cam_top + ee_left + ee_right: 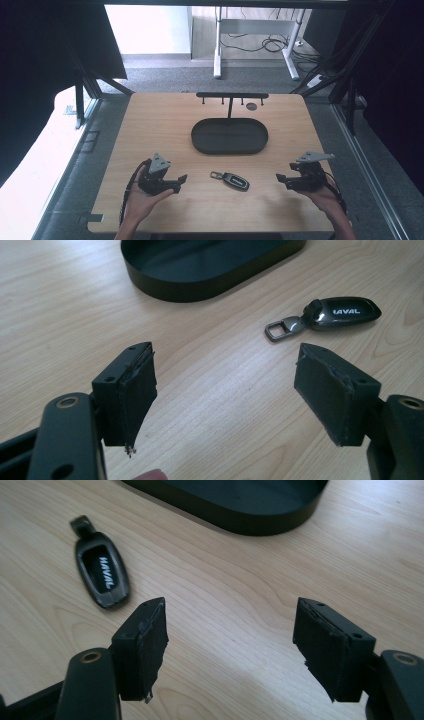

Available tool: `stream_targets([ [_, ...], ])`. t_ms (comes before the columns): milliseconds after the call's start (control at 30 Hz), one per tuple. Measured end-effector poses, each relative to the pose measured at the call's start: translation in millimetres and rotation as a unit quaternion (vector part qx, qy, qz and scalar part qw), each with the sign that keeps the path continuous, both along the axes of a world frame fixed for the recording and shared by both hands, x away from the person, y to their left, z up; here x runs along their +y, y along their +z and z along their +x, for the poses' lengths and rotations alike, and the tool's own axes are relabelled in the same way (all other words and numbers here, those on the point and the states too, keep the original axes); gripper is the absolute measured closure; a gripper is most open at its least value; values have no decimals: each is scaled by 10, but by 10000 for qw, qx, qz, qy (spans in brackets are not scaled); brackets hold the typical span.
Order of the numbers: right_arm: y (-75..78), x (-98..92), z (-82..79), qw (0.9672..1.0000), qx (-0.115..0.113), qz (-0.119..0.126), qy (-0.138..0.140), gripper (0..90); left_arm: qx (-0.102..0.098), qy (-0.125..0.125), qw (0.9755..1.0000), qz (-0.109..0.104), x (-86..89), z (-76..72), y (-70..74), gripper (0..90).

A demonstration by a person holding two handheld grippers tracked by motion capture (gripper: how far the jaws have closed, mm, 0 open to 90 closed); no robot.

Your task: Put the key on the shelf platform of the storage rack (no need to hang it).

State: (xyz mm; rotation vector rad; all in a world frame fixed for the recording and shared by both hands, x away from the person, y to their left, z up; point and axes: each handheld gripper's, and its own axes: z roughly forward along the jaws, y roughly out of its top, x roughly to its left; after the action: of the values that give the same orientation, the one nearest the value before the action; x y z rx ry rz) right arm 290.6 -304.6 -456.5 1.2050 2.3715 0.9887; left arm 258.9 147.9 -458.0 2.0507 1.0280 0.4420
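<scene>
Both grippers — left (pixel 181 179) and right (pixel 281 179) — sit with jaws apart and empty either side of the key fob (pixel 235 181) lying near the tray (pixel 200 142), so it looks like pre-grab — next, one closes in.

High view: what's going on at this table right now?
A person holds a pair of tongs in each hand over the light wooden table. The left tongs and right tongs are both open and empty, flanking a black car key fob with a metal loop. It lies untouched in front of the black oval tray.
</scene>
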Motion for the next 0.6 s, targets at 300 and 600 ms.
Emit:
stream_targets([
  [300,313,314,-23,9968,32,-473,651,323,-269,22,9996,-93,20,-130,192,246],
  [600,310,640,129,9866,434,-961,1246,324,-134,8,9999,30,1,-115,118,245],
])
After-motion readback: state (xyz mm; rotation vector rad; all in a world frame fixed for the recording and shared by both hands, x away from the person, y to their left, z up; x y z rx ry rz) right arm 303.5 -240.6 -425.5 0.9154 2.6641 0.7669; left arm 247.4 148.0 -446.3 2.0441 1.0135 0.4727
